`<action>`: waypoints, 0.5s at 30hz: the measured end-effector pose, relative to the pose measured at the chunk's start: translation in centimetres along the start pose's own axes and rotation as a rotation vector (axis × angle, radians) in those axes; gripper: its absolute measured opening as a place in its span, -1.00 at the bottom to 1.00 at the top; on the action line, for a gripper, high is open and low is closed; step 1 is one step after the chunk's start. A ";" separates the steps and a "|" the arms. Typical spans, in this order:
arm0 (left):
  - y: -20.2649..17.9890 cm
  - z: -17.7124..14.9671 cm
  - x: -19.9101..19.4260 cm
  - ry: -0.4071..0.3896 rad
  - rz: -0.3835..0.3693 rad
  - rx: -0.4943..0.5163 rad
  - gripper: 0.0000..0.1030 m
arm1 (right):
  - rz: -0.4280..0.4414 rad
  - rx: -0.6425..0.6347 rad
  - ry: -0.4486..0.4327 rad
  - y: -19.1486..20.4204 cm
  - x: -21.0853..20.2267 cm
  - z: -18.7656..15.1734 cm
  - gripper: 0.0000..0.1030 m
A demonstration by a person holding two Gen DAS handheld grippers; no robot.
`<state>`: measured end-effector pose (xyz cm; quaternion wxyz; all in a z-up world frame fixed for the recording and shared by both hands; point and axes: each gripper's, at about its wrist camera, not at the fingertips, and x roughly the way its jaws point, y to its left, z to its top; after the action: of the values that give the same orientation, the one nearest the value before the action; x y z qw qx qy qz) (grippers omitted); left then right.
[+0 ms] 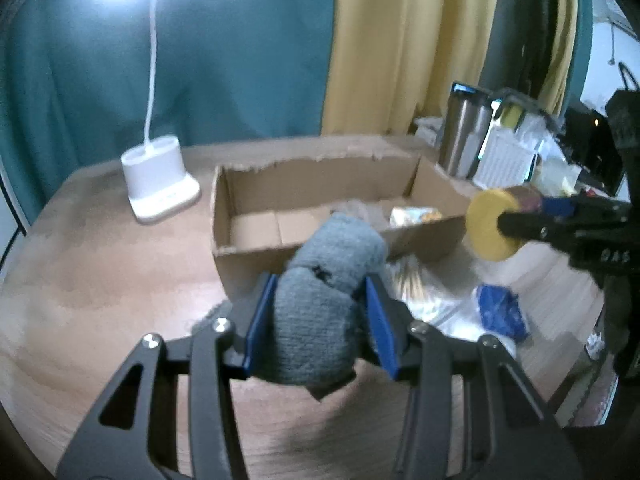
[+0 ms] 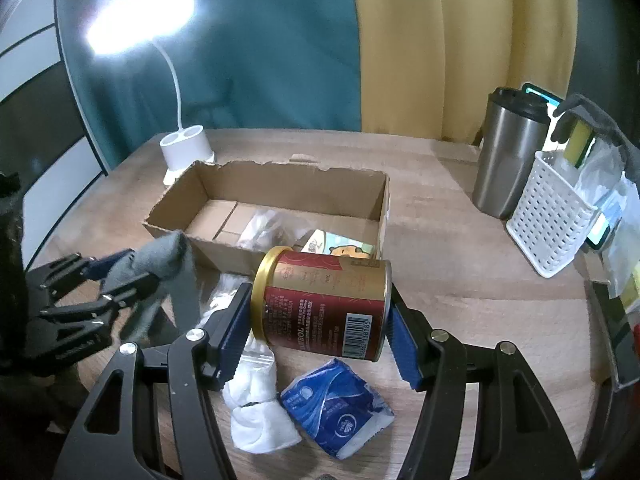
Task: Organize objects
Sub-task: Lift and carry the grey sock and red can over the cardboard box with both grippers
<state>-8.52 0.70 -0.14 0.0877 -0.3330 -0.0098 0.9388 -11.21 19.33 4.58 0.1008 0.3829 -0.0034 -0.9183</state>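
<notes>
My left gripper (image 1: 320, 320) is shut on a grey knitted cloth (image 1: 320, 300) and holds it above the table, just short of the near wall of an open cardboard box (image 1: 256, 256). My right gripper (image 2: 316, 320) is shut on a red and gold can (image 2: 324, 304) held on its side, near the box (image 2: 200, 240). The can's yellow lid (image 1: 486, 224) shows in the left wrist view beside the box's right end. The box holds a clear bag (image 2: 264, 224) and a snack packet (image 2: 340, 246). The left gripper with the cloth (image 2: 160, 264) shows at the left.
On the wooden table lie a white cloth in a clear bag (image 2: 256, 408) and a blue tissue pack (image 2: 336, 408) under the can. A white desk lamp base (image 2: 186, 152) stands behind the box. A steel tumbler (image 2: 508, 156) and a white perforated basket (image 2: 548, 216) stand at the right.
</notes>
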 end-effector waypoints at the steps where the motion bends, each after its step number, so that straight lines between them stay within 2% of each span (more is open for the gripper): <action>1: 0.0 0.3 -0.2 -0.012 0.000 0.001 -0.10 | -0.003 -0.003 -0.004 0.1 -0.1 0.0 0.27; 9: -0.4 2.9 -1.1 -0.144 0.001 -0.012 -0.09 | -0.010 -0.010 -0.047 0.4 -0.6 0.4 0.27; 15: -0.3 4.2 -0.3 -0.155 -0.011 -0.025 -0.09 | -0.008 -0.008 -0.059 0.3 -0.6 0.9 0.27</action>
<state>-10.88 1.08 3.29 0.0878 -0.2604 -0.0300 0.9610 -11.37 19.10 5.67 0.0986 0.3551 -0.0014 -0.9296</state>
